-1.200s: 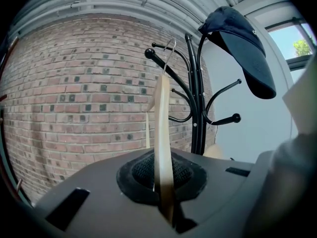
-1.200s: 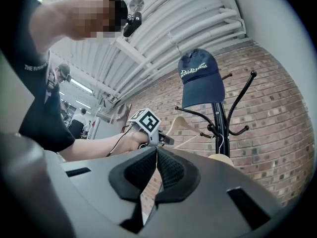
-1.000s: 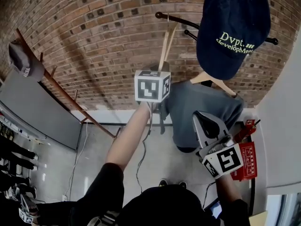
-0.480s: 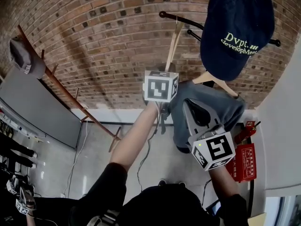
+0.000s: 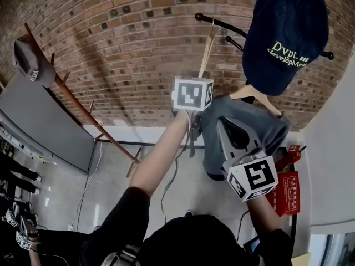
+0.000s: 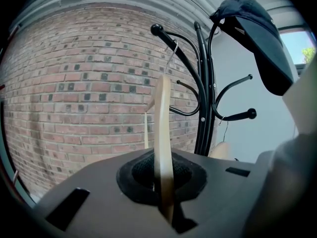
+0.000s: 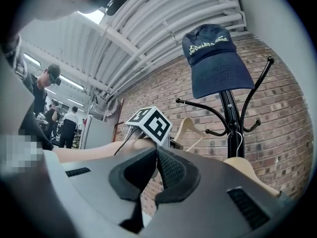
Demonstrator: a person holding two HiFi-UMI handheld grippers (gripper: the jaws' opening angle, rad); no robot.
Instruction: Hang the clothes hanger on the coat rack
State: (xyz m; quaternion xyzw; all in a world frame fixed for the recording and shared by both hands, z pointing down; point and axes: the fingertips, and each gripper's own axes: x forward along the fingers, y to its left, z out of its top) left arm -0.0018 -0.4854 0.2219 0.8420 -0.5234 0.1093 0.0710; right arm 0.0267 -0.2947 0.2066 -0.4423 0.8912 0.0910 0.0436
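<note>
Hanger placement under inspection: the left tongs [image 6: 163, 177] are closed on the lower edge of the wooden clothes hanger [image 6: 162, 118], the wood pinched edge-on between the two black pads [image 6: 141, 170]. In the left gripper view the hanger rises toward 12 o'clock from the tongs, and its wire hook [image 6: 171, 53] reaches the upper arm of the black coat rack [image 6: 203, 83], just below that arm's knobbed end [image 6: 157, 29]. The hook's curve appears to lie over the arm; whether it carries the weight cannot be told. In the head view the marker cube [image 5: 192, 93] of the left tongs sits near centre, with the hanger running up from it toward 12 o'clock to the rack arm, against the brick wall [image 5: 122, 37]. A navy cap [image 5: 285, 32] with light lettering hangs on the top of the rack at 1 o'clock of the cube. A second wooden hanger [image 5: 252, 93] carrying a grey garment [image 5: 238, 123] hangs lower on the same rack, at 4 o'clock of the cube. The right tongs [image 7: 156, 155] are closed, pads meeting with nothing between them; in the head view they sit in front of the grey garment, apart from the clothes hanger. A grey cap [image 5: 30, 65] hangs on a slanted wooden rack [image 5: 83, 107] at 9 o'clock.
</note>
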